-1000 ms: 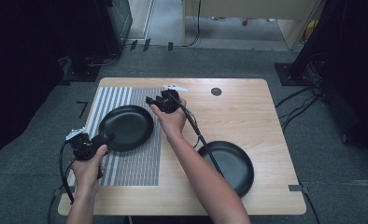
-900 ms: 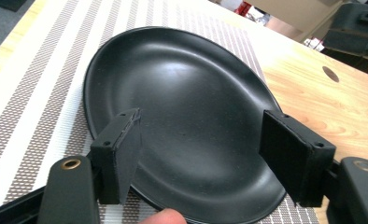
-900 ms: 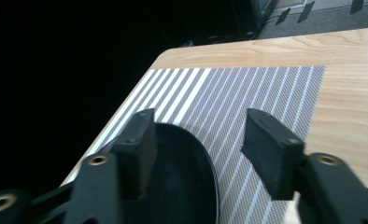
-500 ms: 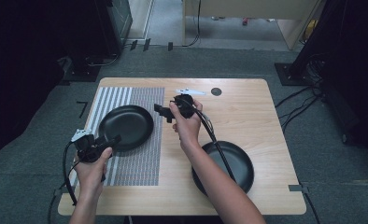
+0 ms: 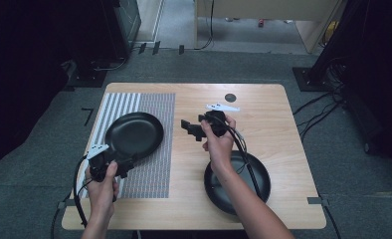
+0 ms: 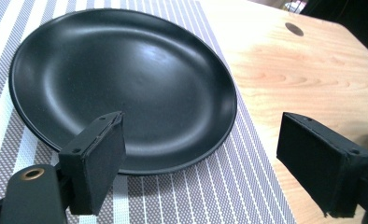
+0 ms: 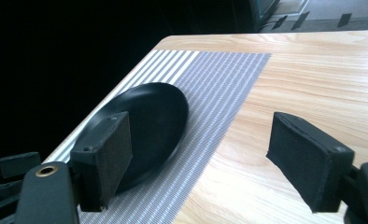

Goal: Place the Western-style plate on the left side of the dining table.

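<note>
Both claws, left (image 5: 126,165) and right (image 5: 190,129), have just been opening and gape wide with nothing between them, so one plate (image 5: 134,134) looks set on the mat (image 5: 156,169), another (image 5: 256,186) left on the table (image 5: 273,114).

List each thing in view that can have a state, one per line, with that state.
left gripper: open, jaws just widened, nothing between them, close to the plate's near rim.
right gripper: open, jaws just widened, empty, held above bare wood.
black plate on the mat: upright, empty, lying flat.
second black plate: upright, on bare wood, partly under the right forearm.
striped placemat: flat, unfolded.
</note>
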The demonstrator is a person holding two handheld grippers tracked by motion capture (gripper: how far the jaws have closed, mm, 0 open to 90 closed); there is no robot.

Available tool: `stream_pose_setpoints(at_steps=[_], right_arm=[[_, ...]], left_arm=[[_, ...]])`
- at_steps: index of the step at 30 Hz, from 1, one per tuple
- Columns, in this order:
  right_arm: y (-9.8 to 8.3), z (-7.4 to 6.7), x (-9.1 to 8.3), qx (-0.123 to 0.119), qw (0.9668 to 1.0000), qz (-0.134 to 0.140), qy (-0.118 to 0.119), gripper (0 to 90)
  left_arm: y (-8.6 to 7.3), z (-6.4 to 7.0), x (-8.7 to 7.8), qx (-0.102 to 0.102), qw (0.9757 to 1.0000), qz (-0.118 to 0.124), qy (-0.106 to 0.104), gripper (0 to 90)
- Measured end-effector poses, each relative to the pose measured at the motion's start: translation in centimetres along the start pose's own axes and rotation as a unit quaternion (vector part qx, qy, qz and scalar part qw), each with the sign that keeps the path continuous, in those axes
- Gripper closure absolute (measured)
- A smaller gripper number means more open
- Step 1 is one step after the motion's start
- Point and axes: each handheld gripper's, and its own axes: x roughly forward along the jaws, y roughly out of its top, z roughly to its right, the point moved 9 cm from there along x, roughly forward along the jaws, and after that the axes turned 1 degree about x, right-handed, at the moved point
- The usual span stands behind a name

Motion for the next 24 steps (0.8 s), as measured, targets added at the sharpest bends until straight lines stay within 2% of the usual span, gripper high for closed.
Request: stream_pose_setpoints(at_steps=[3,6,11,18,24], right_arm=[[-0.4,0.5,-1.0,-0.006,1.0000,0.002,-0.007,21.1],[-0.9,1.0,-2.0,-0.009,0.9999,0.004,-0.013,21.1],[-1.7,2.0,-3.5,-0.010,0.9997,0.008,-0.021,21.0],[-2.6,3.4,-5.6,-0.014,0.9991,0.012,-0.037,21.1],[-3.4,4.6,-6.9,-0.018,0.9986,0.016,-0.048,21.2]], left_arm=[[-0.4,0.1,0.0,0.004,1.0000,-0.002,0.003,15.4],[-0.8,0.2,-0.1,-0.001,1.0000,-0.006,-0.001,15.4],[-1.4,0.3,-0.2,0.002,0.9999,-0.013,0.007,15.5],[-2.5,0.1,-0.1,0.014,0.9993,-0.014,0.031,15.8],[-3.4,-0.8,-0.1,0.026,0.9976,-0.016,0.062,15.8]])
